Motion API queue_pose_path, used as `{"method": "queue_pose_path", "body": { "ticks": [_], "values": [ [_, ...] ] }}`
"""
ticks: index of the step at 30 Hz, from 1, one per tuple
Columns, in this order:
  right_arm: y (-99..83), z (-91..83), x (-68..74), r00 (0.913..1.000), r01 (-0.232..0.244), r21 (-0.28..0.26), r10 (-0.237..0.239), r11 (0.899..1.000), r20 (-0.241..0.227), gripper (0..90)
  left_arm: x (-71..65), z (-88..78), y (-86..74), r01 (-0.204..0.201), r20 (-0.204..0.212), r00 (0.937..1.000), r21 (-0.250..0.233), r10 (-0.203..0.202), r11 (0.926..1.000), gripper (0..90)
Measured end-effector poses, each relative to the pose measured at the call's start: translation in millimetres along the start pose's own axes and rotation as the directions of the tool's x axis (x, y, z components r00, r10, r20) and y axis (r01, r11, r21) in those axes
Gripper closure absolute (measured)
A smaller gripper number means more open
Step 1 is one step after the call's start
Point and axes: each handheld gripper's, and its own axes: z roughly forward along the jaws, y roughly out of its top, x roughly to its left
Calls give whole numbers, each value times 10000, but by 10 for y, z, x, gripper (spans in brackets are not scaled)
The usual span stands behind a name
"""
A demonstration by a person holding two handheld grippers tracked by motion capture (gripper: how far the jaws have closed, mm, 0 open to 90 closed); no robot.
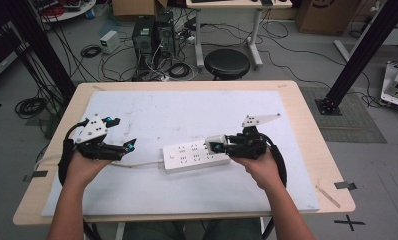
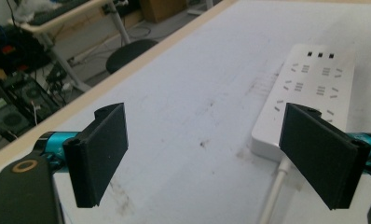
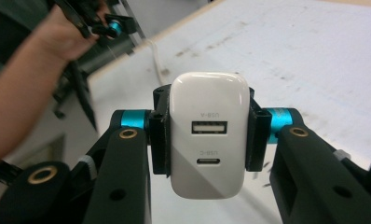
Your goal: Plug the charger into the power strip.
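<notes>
A white power strip (image 1: 194,156) lies flat in the middle of the white mat, its cable (image 1: 137,164) running off to the left. My right gripper (image 1: 218,145) is shut on a white USB charger (image 1: 215,143), held just above the strip's right end. In the right gripper view the charger (image 3: 209,135) sits squeezed between the jaws, its USB-A and USB-C ports facing the camera. My left gripper (image 1: 122,133) stands open to the left of the strip, nothing between its fingers. The left gripper view has the strip (image 2: 314,79) and its cable (image 2: 272,196) by the right-hand jaw.
The white mat (image 1: 187,110) covers most of a wooden table (image 1: 307,125). A black stool (image 1: 227,62) stands past the far edge, with computer towers (image 1: 152,35) and loose cables on the floor. A black frame post (image 1: 357,55) rises at the right.
</notes>
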Motion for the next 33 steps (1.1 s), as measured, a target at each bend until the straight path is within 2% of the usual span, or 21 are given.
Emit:
{"method": "queue_pose_path", "body": {
  "ticks": [3, 4, 7, 10, 12, 13, 15, 16, 18, 19, 20, 22, 23, 24, 25, 26, 27, 29, 30, 32, 33],
  "values": [
    [124, 89, -31, 9968, 735, 488, -749, 9961, 272, 632, 14, -14, -56, 109, 49, 9999, 260, -111, 9996, 153],
    [148, 110, -35, 9964, 793, 625, -811, 9949, 264, 632, 15, -13, -78, 151, 75, 9999, 306, -154, 9994, 153],
    [259, 213, -58, 9861, 1502, 1413, -1586, 9785, 501, 632, 9, -10, -118, 154, 104, 9998, 475, -159, 9988, 153],
    [346, 289, -69, 9714, 2077, 2289, -2280, 9510, 659, 632, -12, -9, -139, 103, 213, 9997, 486, -113, 9988, 153],
    [396, 341, -81, 9605, 2372, 2915, -2686, 9267, 723, 632, -29, 2, -144, 64, 241, 9997, 488, -76, 9988, 154],
    [422, 371, -85, 9542, 2524, 3382, -2913, 9066, 687, 632, -35, 3, -147, 6, 287, 9996, 566, -22, 9984, 153],
    [452, 415, -108, 9456, 2775, 3869, -3211, 8794, 517, 632, -51, 13, -155, -14, 326, 9995, 603, -6, 9982, 153],
    [473, 441, -124, 9405, 2873, 4212, -3367, 8603, 462, 632, -55, 16, -162, -19, 348, 9994, 603, -2, 9982, 153],
    [505, 475, -153, 9311, 3137, 4596, -3641, 8308, 227, 632, -63, 19, -175, -1, 352, 9994, 639, -22, 9980, 154],
    [530, 501, -170, 9239, 3284, 4852, -3824, 8104, 135, 632, -62, 22, -182, -42, 367, 9993, 666, 18, 9978, 154],
    [542, 518, -186, 9205, 3404, 4968, -3907, 7983, -30, 632, -63, 26, -192, -4, 379, 9993, 700, -23, 9975, 154],
    [574, 560, -210, 9099, 3623, 5366, -4140, 7621, -263, 632, -61, 36, -207, -6, 424, 9991, 740, -25, 9973, 153],
    [591, 592, -226, 9008, 3829, 5551, -4315, 7384, -474, 632, -62, 40, -211, 10, 422, 9991, 771, -43, 9970, 154],
    [600, 610, -236, 8967, 3935, 5631, -4383, 7267, -610, 632, -60, 45, -218, 23, 437, 9990, 780, -57, 9970, 154],
    [616, 640, -246, 8836, 4164, 5822, -4617, 6984, -781, 632, -58, 47, -222, 14, 457, 9989, 793, -50, 9969, 154],
    [625, 657, -252, 8730, 4344, 5924, -4792, 6785, -913, 632, -58, 50, -228, 40, 448, 9990, 805, -76, 9967, 153],
    [638, 683, -266, 8584, 4629, 6038, -4980, 6489, -1229, 632, -53, 51, -233, 23, 482, 9988, 819, -63, 9966, 154],
    [650, 714, -288, 8383, 4956, 6164, -5227, 6119, -1551, 632, -51, 54, -248, 17, 473, 9989, 827, -56, 9966, 154],
    [653, 731, -301, 8273, 5107, 6267, -5347, 5886, -1721, 632, -50, 56, -257, 34, 485, 9988, 841, -75, 9965, 154],
    [661, 764, -320, 8100, 5329, 6424, -5517, 5509, -1988, 631, -47, 61, -278, 84, 487, 9987, 852, -126, 9963, 154],
    [663, 777, -323, 7977, 5497, 6411, -5643, 5355, -2126, 631, -45, 63, -286, 96, 506, 9986, 848, -139, 9964, 153]
  ]
}}
